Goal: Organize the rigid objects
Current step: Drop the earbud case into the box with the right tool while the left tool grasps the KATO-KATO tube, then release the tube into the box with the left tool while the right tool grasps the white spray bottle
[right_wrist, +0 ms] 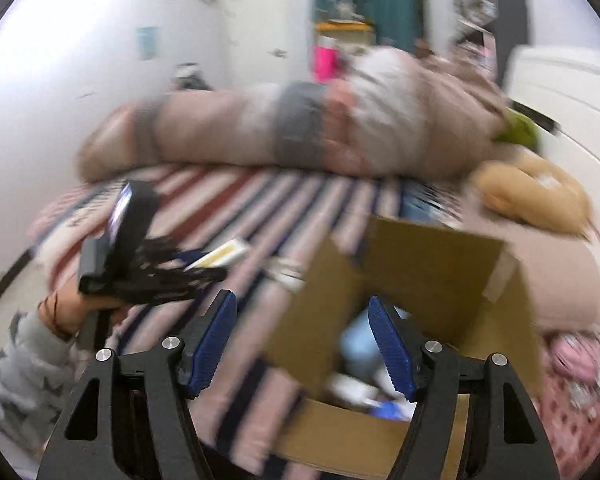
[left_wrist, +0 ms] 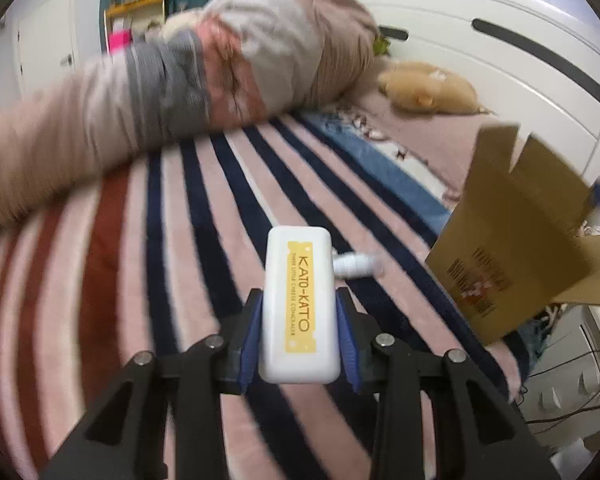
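My left gripper (left_wrist: 298,308) is shut on a white KATO-KATO case (left_wrist: 300,304) with a yellow label, held above the striped blanket (left_wrist: 188,248). A small white tube (left_wrist: 354,265) lies on the blanket just beyond it. The open cardboard box (left_wrist: 516,236) stands to the right. In the right wrist view my right gripper (right_wrist: 302,328) is open and empty, over the near left part of the box (right_wrist: 420,264), which holds several blurred items. The left gripper (right_wrist: 140,256) with the white case (right_wrist: 224,256) shows at the left there.
A rolled beige and grey bedding pile (left_wrist: 204,72) lies across the far side of the bed. A tan plush toy (left_wrist: 428,88) sits by the white headboard (left_wrist: 500,48). A pink patterned cloth (right_wrist: 580,380) lies right of the box. Both views are motion-blurred.
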The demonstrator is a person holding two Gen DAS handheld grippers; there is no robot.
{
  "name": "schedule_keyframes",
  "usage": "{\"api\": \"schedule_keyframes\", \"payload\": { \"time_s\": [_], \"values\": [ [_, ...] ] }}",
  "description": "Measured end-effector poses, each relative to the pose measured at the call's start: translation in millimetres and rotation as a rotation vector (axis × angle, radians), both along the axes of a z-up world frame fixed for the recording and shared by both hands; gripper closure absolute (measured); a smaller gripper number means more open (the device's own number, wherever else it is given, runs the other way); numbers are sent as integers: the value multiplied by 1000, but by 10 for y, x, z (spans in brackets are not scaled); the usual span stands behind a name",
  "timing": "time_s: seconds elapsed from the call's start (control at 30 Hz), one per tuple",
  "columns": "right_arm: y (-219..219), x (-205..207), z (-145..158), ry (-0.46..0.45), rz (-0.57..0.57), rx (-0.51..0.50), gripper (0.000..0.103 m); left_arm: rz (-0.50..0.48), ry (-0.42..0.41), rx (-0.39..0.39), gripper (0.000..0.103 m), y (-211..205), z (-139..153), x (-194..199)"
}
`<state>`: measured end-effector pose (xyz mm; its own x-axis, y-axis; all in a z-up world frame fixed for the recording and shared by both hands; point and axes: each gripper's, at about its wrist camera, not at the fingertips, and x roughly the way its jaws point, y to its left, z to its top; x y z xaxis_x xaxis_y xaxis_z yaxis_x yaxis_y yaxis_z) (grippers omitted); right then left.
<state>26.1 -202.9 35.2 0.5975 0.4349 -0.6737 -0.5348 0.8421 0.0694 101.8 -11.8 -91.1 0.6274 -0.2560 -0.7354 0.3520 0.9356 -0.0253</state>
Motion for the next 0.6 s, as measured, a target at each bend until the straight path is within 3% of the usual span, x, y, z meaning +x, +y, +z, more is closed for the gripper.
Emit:
{"api": "schedule_keyframes", "payload": {
  "time_s": [0.17, 0.3, 0.43, 0.6],
  "values": [
    [609, -115, -243, 59, 138, 39, 38, -60, -40, -20, 71, 36, 707, -226],
    [920, -71, -612, 127, 155, 45, 38, -146, -72, -41, 71, -218, 1123, -360],
    [1052, 229, -1101, 156, 12, -20, 38, -248, -72, -61, 71, -649, 1300, -433],
    [972, 786, -1508, 73, -225, -177, 38, -393, 2, -100, 71, -1284, 1292, -363]
  ]
}}
